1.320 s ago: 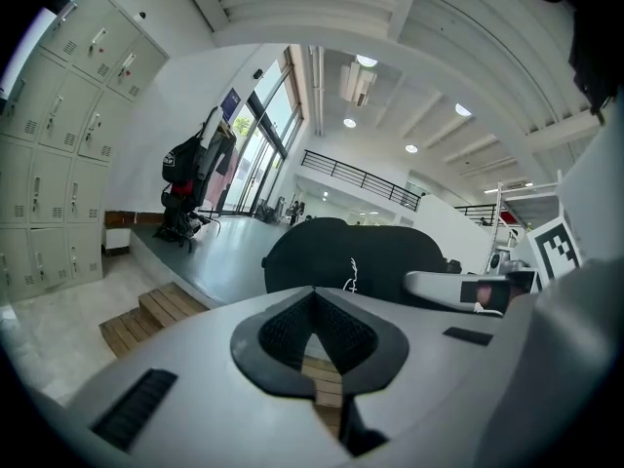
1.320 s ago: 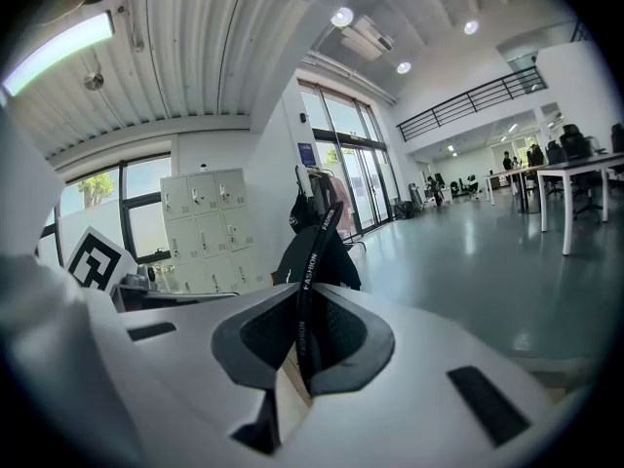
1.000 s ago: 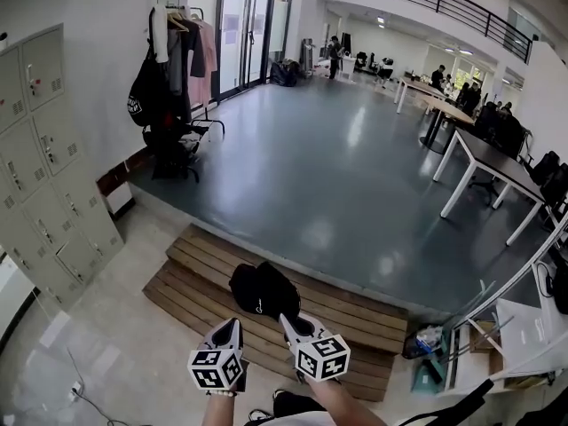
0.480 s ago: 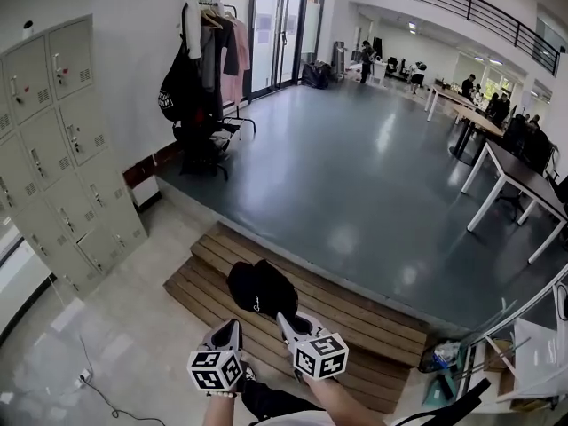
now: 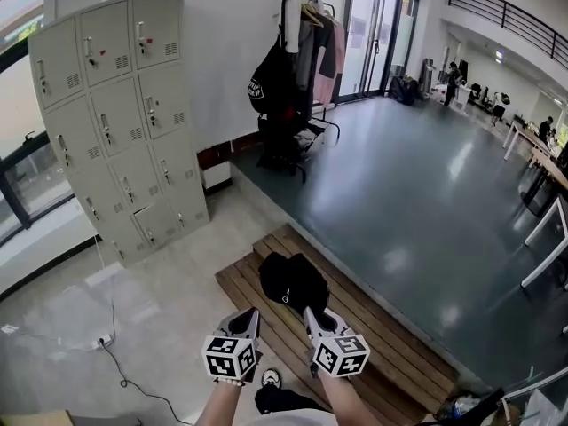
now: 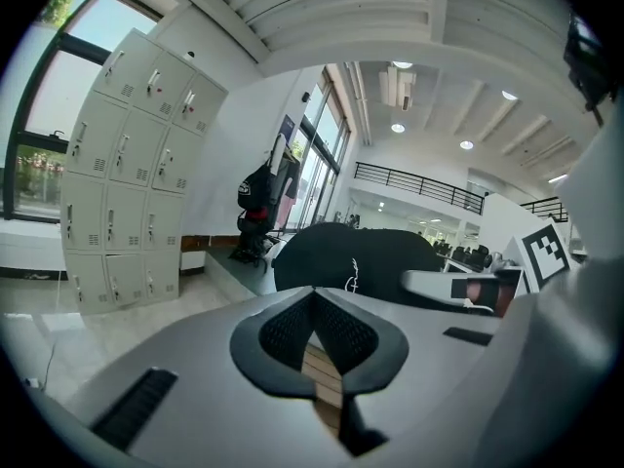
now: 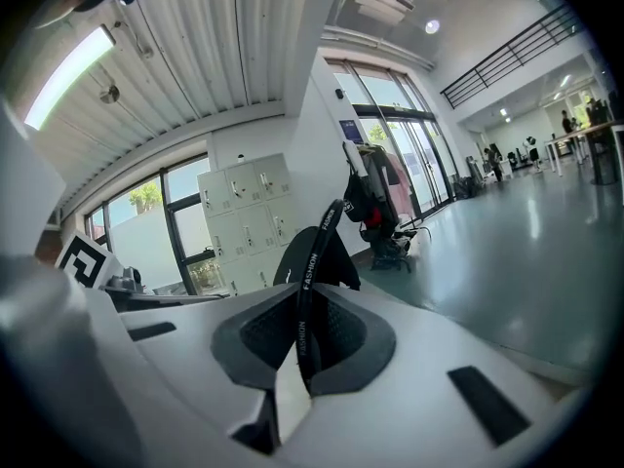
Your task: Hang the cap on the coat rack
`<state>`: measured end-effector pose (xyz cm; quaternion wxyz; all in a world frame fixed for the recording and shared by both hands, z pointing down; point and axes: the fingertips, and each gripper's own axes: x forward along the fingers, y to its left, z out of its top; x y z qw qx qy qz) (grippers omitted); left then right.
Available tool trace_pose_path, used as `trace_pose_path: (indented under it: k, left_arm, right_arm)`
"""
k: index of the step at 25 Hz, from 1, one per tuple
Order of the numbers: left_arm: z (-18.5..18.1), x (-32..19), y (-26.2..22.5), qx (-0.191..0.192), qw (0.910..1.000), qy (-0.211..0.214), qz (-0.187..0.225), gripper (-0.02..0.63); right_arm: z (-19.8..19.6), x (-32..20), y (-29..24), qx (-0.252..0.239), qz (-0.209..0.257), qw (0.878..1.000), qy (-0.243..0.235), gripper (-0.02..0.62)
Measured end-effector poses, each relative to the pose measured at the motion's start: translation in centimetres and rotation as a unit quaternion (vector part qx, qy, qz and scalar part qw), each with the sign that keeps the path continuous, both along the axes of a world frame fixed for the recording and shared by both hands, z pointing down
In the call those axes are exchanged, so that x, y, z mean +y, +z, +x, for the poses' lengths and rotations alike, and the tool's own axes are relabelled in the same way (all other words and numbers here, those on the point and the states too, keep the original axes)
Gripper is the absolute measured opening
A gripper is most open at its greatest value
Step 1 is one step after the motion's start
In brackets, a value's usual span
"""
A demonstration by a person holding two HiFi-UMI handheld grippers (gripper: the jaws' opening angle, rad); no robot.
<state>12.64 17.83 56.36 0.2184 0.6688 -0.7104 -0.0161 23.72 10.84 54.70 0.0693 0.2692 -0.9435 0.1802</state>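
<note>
A black cap (image 5: 293, 282) is held out in front of the person by the right gripper (image 5: 311, 312), above a slatted wooden step (image 5: 377, 344) that leads up to a dark grey raised floor (image 5: 426, 202). In the right gripper view, the right gripper (image 7: 302, 305) is seen with its jaws pressed together on a narrow black strap (image 7: 310, 271) of the cap, on which the word "FASHION" is printed in white; the rest of the cap (image 7: 327, 256) stands up just past the jaw tips. The left gripper (image 5: 250, 314) is carried just beside the right one, apart from the cap. In the left gripper view, the jaws of the left gripper (image 6: 314, 295) are seen closed tip to tip with nothing between them, and only the wooden slats are seen through the small gap below the tips; the cap (image 6: 356, 261) is seen ahead and slightly to the right. The coat rack (image 5: 297, 69) stands at the near edge of the raised floor against the white wall, well apart from the cap, and is loaded with hanging garments (image 5: 324, 47) and a black bag (image 5: 266, 85). A bank of grey lockers (image 5: 115, 122) stands to the left of the rack, and glass doors (image 5: 382, 34) are set to its right. A cable (image 5: 120, 375) lies on the pale floor in front of the lockers.
</note>
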Motion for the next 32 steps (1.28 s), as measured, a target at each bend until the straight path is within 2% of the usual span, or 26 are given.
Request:
trace_pose_path:
  k: [7,15,22,32]
  left_arm:
    - [-8.8,-3.7,-0.9,0.004,0.9987,-0.048,0.015,0.005]
    - [-13.1,-8.1,-1.6,0.01,0.9974,-0.066,0.027,0.005]
    - [-15.0,-10.5,-0.8,0.004,0.9986,-0.052,0.011,0.005]
    - [-19.8,-15.6,-0.9,0.003,0.9998,0.009,0.016,0.003]
  right_arm:
    - [-8.8,-5.0,-1.6,-0.002,0.019,0.999,-0.041,0.02]
    - [-13.6,-9.2,-2.4,0.005,0.028,0.997,-0.066,0.02]
    - [-15.8,-11.1,-1.0,0.002,0.008,0.998,-0.061,0.02]
    - [-19.8,-14.8,-0.7,0.0,0.008,1.0,0.002,0.02]
